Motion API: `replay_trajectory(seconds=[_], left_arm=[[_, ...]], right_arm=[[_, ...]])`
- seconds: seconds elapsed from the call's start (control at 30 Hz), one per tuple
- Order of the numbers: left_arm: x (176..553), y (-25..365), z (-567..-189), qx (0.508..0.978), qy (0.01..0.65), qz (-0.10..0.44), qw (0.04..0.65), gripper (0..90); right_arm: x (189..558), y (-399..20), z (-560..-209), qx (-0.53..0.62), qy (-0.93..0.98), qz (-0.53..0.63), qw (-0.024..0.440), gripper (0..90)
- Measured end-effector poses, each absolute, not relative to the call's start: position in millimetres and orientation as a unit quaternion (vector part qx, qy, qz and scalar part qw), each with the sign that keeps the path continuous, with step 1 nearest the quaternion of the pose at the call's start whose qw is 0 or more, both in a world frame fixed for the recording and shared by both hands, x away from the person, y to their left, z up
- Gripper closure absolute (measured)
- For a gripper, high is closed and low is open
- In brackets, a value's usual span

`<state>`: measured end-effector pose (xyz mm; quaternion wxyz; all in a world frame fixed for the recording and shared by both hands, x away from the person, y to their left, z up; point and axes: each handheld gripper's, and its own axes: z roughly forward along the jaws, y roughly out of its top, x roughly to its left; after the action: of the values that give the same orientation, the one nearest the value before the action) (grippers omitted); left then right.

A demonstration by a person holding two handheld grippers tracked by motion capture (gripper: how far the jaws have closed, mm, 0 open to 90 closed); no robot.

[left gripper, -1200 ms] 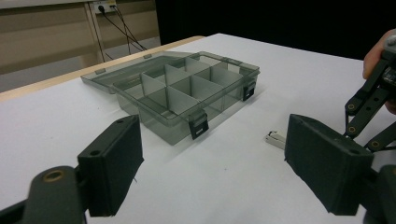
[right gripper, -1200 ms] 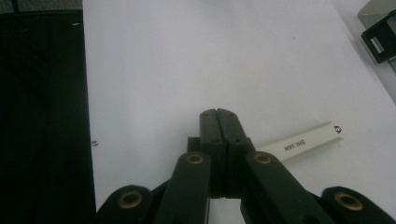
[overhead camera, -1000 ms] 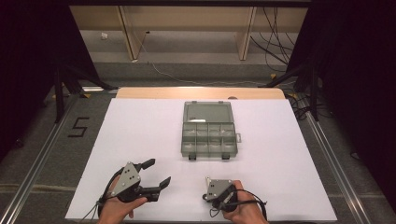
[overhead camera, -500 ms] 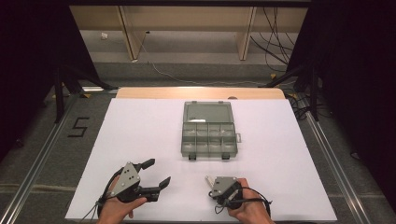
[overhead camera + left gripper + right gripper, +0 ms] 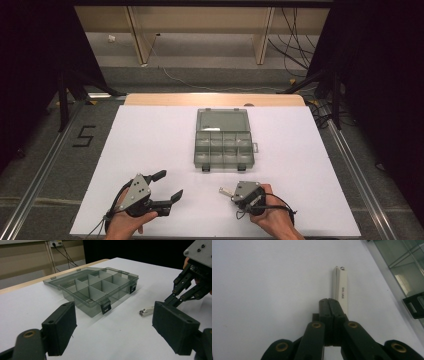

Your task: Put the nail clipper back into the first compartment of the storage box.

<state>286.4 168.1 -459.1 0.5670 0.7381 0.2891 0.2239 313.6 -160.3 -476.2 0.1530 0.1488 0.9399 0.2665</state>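
Lying on the white counter [image 5: 150, 135], a small white stapler [image 5: 341, 291] sat just beyond the right gripper [image 5: 235, 192], whose jaws were pressed together with nothing between them. The left gripper [image 5: 167, 186] rested near the front edge, spread wide. An open divided box [image 5: 222, 140] stood at mid-counter.

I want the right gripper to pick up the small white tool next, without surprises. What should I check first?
1. Organizer box lid open: ok.
2. Its compartments empty: ok, as far as they show.
3. White tool lying flat on the table: ok.
4. Right gripper open for a grasp: not ok, jaws shut together.
5. Left gripper away from the tool: ok, open and apart.
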Motion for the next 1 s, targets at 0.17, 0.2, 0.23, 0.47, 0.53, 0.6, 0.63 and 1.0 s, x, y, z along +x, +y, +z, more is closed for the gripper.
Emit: replay_trajectory(seconds=[0.17,0.2,0.23,0.47,0.53,0.6,0.63,1.0], left_arm=[[286.6,167.1,-460.3,0.738,0.293,0.221,0.566,19.1],[286.6,166.9,-460.4,0.738,0.293,0.221,0.566,19.1],[286.5,166.7,-460.5,0.739,0.293,0.221,0.565,19.1],[287.2,166.8,-461.1,0.741,0.291,0.22,0.564,19.4],[287.4,166.8,-461.3,0.741,0.291,0.22,0.564,19.3],[287.1,167.0,-461.3,0.742,0.294,0.221,0.56,19.4],[287.2,167.0,-461.4,0.742,0.294,0.22,0.56,19.4],[287.3,166.7,-461.8,0.744,0.293,0.221,0.558,19.5]], right_arm=[[318.4,-162.0,-476.3,0.152,0.939,0.267,0.157,90.0],[320.0,-162.8,-475.2,0.154,0.94,0.259,0.157,90.0],[321.1,-162.9,-476.1,0.155,0.938,0.266,0.158,90.0],[335.3,-161.8,-476.8,0.165,0.936,0.258,0.172,90.0],[337.0,-161.1,-476.7,0.167,0.936,0.256,0.174,90.0],[340.0,-159.7,-476.9,0.163,0.936,0.256,0.175,90.0],[341.1,-159.0,-476.8,0.165,0.936,0.256,0.174,90.0],[352.2,-155.5,-475.4,0.167,0.935,0.254,0.181,90.0]])
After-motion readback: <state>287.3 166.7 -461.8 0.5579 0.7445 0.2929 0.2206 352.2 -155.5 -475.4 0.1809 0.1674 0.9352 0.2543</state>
